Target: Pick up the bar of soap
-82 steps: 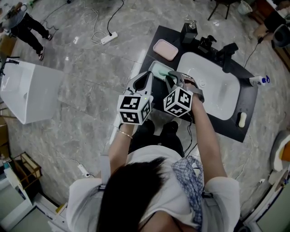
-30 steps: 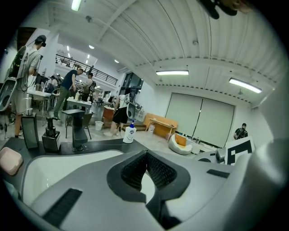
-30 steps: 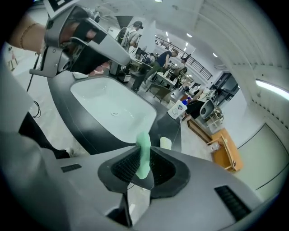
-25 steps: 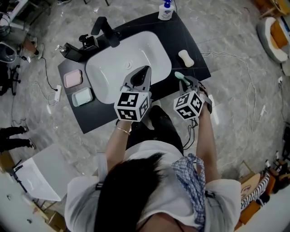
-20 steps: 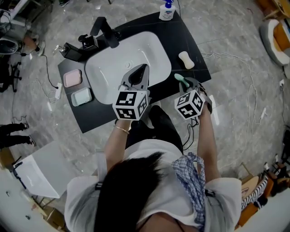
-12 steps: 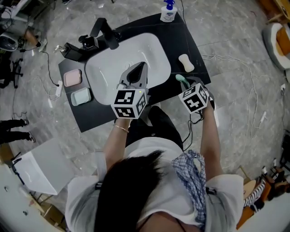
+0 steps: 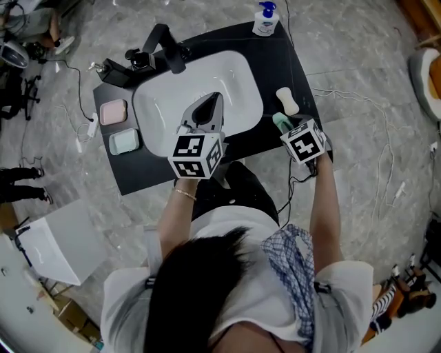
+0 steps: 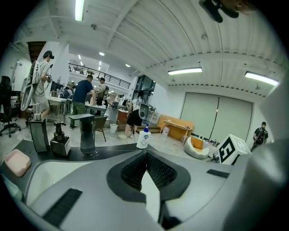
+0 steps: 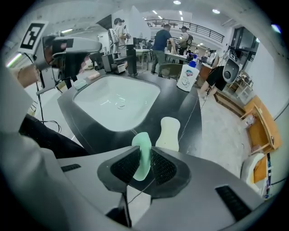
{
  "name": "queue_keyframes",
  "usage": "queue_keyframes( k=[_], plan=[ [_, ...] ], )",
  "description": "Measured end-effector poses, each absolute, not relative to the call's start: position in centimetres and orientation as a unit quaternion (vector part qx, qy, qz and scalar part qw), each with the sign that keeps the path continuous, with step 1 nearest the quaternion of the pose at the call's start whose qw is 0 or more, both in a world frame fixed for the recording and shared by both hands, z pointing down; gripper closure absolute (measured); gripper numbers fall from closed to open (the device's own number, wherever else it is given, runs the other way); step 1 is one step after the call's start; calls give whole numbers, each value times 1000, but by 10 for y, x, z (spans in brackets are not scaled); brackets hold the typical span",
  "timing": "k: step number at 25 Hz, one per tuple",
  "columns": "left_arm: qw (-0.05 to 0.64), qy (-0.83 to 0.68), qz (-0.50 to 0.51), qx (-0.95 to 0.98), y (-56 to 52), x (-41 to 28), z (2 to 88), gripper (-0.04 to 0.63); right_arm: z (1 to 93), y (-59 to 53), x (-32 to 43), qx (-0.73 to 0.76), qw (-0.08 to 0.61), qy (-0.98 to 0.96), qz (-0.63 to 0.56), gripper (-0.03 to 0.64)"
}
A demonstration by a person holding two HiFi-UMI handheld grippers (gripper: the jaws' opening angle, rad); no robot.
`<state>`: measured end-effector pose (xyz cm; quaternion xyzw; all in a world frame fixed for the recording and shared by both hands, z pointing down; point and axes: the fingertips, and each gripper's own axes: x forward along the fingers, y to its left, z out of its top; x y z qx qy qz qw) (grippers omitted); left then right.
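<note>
Right gripper [image 9: 143,168] — jaws closed on the mint-green bar of soap [image 9: 142,149]. The bar is held on edge between the pads, with its upper end clear of the tips, over the near right part of the black desk [image 7: 155,162].

Cream bar of soap [image 9: 168,133]: lies on the desk just beyond the held bar, apart from it.

Left gripper [image 8: 145,155] — jaws shut together with nothing between them, poised over the near rim of the white sink [image 7: 172,103].

Left end of desk: pink dish [image 7: 114,112] and pale green dish [image 7: 124,141], side by side.

Behind the sink: black faucet [image 7: 169,48].

Far right corner: pump bottle [image 7: 265,19].
</note>
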<state>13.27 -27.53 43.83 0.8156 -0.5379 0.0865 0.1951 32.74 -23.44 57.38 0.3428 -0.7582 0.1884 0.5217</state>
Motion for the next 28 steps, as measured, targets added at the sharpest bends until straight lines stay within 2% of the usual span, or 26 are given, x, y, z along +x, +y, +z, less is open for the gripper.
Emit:
queue_keyframes(
  k=[5,7,16,23,28],
  plan=[
    [193,-538,90,816,-279,137,440,586,577,-244,339,347,543,-747,164,547],
    [192,-538,91,816,-281,138,441,586,578,-247,345,354,550,-741,152,603],
    [191,-540,96,814,-286,142,444,586,590,-249,357,362,554,-735,147,603],
    [186,-540,94,815,-287,143,438,586,566,-258,367,415,473,-755,183,601],
    [187,-541,87,815,-286,139,435,584,520,-267,353,465,351,-793,176,601]
  ],
)
